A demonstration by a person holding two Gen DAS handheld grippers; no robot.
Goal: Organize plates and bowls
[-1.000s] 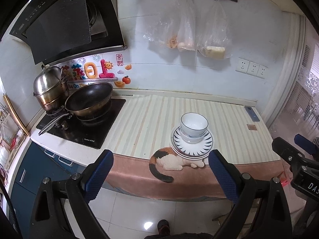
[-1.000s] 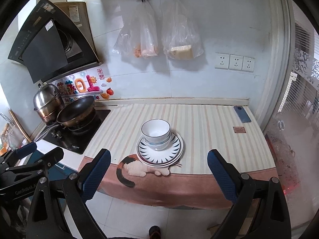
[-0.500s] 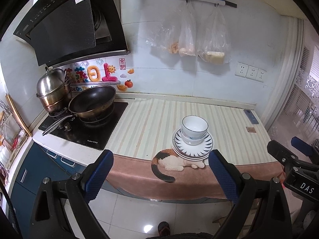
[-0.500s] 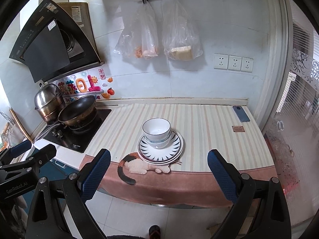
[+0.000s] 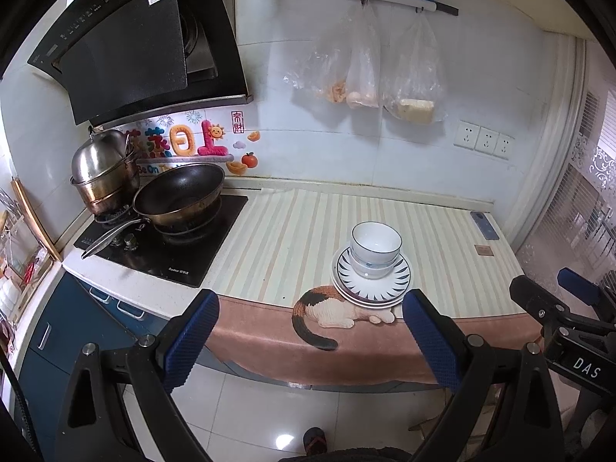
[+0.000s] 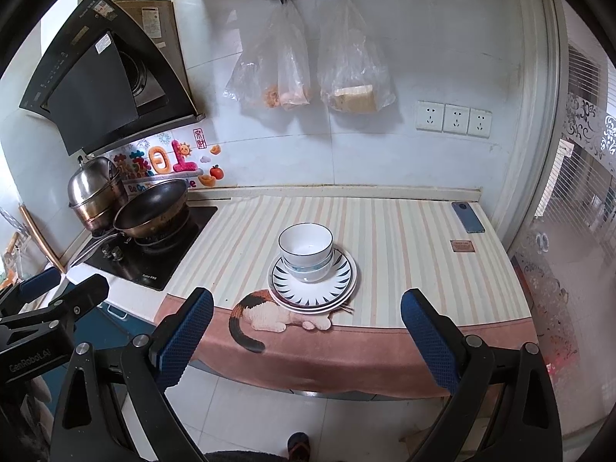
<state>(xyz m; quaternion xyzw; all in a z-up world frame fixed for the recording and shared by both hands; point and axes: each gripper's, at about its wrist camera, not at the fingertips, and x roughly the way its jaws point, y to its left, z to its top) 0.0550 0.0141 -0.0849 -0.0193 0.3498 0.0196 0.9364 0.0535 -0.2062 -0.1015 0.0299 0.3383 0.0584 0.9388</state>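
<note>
Stacked white bowls sit on a stack of plates with a dark ray pattern, near the front edge of the striped counter mat. My left gripper is open and empty, held back from the counter over the floor, left of the stack. My right gripper is open and empty, also back from the counter edge, facing the stack. Each gripper shows at the edge of the other's view.
A black wok and a steel pot stand on the hob at the left. A phone and a small brown card lie at the counter's right end. Plastic bags hang on the wall.
Both grippers have drawn slightly back and the views have shifted a little; the stack looks slightly smaller. Both stay open. The bowls and plates have not moved.
</note>
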